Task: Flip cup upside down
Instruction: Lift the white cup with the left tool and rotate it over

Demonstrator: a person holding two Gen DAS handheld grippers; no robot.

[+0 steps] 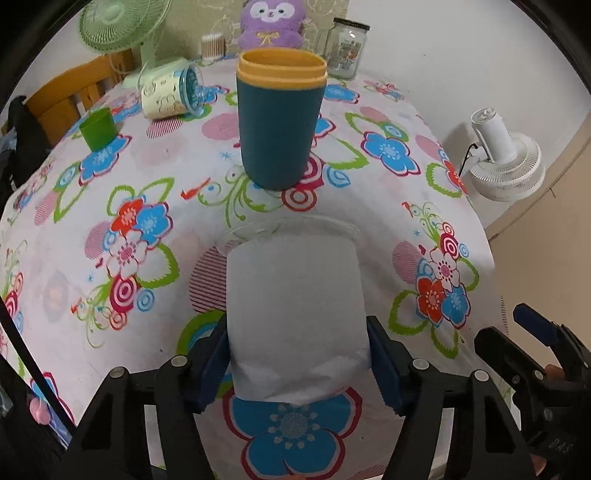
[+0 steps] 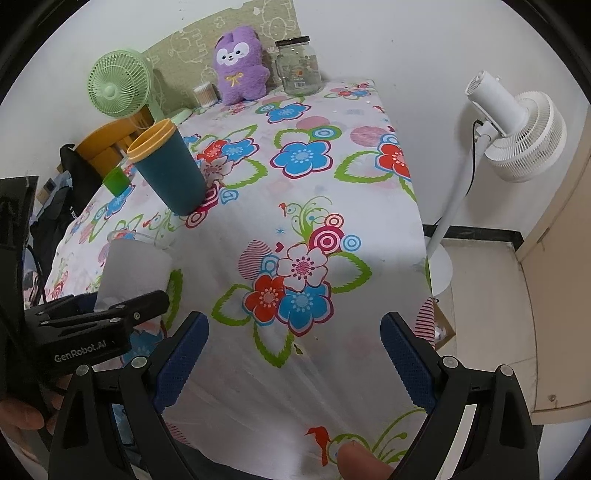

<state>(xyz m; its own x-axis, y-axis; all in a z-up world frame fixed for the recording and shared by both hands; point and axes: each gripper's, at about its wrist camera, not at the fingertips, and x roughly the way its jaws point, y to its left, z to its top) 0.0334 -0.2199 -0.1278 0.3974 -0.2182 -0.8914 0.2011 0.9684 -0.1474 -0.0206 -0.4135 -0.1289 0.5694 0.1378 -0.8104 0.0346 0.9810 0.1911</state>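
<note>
A frosted translucent cup (image 1: 295, 314) is clamped between the blue pads of my left gripper (image 1: 299, 363), its clear rim pointing away over the floral tablecloth (image 1: 110, 229). It also shows in the right wrist view (image 2: 135, 269), held by the left gripper (image 2: 107, 314). A dark teal cup with a yellow rim (image 1: 280, 118) stands upright just beyond it, also in the right wrist view (image 2: 170, 170). My right gripper (image 2: 293, 354) is open and empty over the table's front part, to the right of the left one.
A small green cup (image 1: 98, 129) and a cream canister lying on its side (image 1: 170, 90) are at the left. A green fan (image 1: 118, 26), cotton swabs (image 1: 213, 46), purple plush (image 1: 271, 24) and glass jar (image 1: 345, 48) line the back. A white standing fan (image 2: 513, 136) is off the table's right edge.
</note>
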